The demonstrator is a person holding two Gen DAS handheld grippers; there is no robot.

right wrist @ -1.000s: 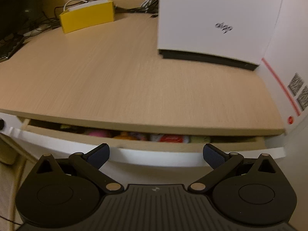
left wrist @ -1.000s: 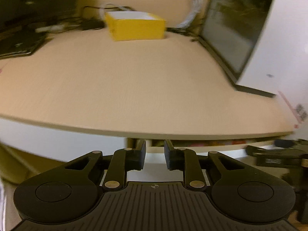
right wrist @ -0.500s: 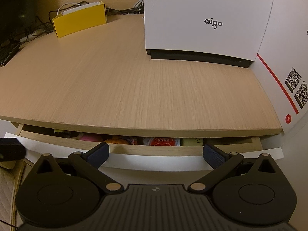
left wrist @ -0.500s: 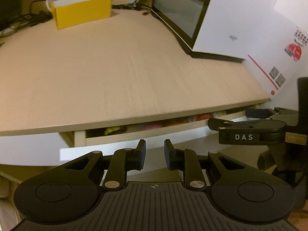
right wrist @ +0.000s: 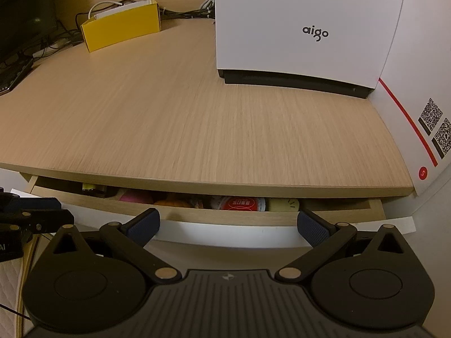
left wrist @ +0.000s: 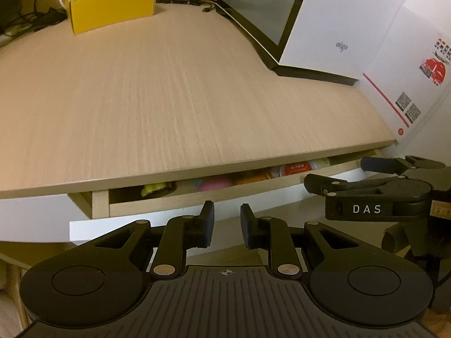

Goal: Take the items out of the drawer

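A drawer with a white front stands a little way out under the wooden desk top. In the slot lie a yellow item, a pink ball, an orange thing, a red-lidded tub and a pale yellow round thing; their far parts are hidden under the desk. My left gripper hovers just before the drawer front, jaws narrowly apart and empty. My right gripper is wide open and empty before the drawer's middle, and shows at the right of the left wrist view.
On the desk stand a yellow open box at the back, a white "aigo" case at the right, and cables behind them. A white carton with QR codes borders the right edge. A dark keyboard lies far left.
The left gripper has swung right and sunk toward the drawer, so the slot and the right gripper came into its view. It now shows at the left edge of the right wrist view. The right gripper barely moved.
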